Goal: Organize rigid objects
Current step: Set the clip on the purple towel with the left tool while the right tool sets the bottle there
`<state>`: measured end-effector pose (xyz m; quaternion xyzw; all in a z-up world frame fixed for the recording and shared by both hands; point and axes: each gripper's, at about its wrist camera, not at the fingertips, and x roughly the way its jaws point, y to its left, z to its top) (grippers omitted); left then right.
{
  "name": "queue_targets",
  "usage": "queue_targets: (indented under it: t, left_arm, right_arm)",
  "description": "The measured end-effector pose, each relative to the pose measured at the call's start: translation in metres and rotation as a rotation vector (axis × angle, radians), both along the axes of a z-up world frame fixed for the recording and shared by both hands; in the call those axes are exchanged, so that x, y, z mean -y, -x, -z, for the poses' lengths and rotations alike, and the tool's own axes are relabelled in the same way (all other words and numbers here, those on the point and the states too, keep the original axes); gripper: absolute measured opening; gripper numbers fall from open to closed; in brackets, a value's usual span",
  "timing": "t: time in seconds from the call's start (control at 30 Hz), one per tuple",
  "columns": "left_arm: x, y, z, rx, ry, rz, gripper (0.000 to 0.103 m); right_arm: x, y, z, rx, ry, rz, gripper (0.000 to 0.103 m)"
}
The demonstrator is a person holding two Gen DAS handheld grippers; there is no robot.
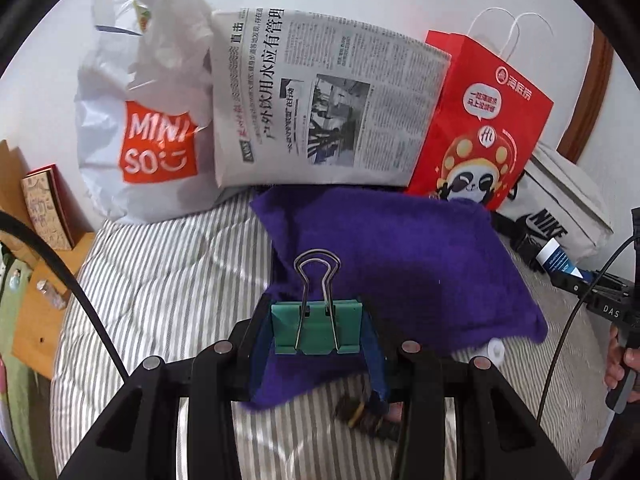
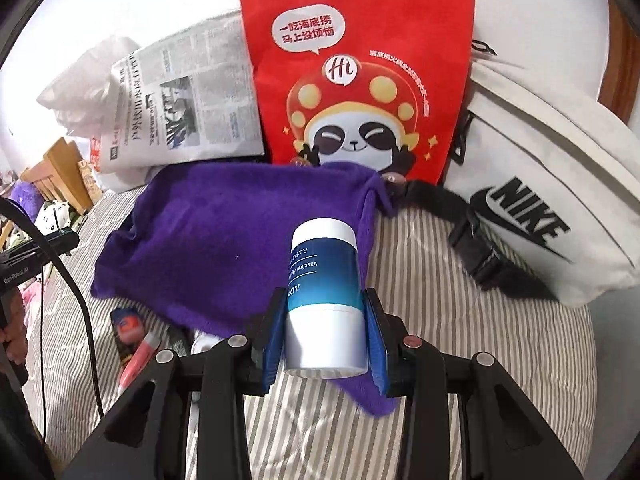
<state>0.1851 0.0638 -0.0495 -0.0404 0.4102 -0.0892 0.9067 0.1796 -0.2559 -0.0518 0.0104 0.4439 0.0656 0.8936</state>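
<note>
The white plastic bag [image 1: 136, 120] carries an orange patch with "MINISO". Right of it, the newspaper [image 1: 320, 96] shows Chinese headlines too small to read surely. Right of the newspaper, the red paper bag [image 2: 360, 60] reads "Hi 海底捞" on top and again "Hi" above the panda. Right of the red bag, the white waist bag [image 2: 552, 200] says "NIKE". The blue and white jar [image 2: 324, 288] in front of the red bag reads "Vaseline".

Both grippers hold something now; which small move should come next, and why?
Probably carry the right gripper forward to the red paper bag: it is shut on the blue-and-white jar, and the bag stands just ahead. The left gripper can wait with its green clip.
</note>
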Motion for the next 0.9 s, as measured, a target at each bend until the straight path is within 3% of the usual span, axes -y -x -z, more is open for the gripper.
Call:
queue_targets:
  t: [0.23,0.67,0.9]
  left_arm:
    - [0.013,-0.044,0.015,-0.029,0.016,0.035,0.039]
    - [0.028,-0.102,0.056,-0.128,0.068,0.043,0.039]
    - [0.041,-0.121,0.074,-0.191,0.005,0.040,0.039]
  right_arm:
    - [-0.006,-0.044,0.015,-0.019,-0.039,-0.023,0.037]
    - [-0.024,-0.115,0.075,-0.115,-0.003,-0.027,0.037]
    - [-0.029,-0.121,0.084,-0.138,0.024,-0.030,0.037]
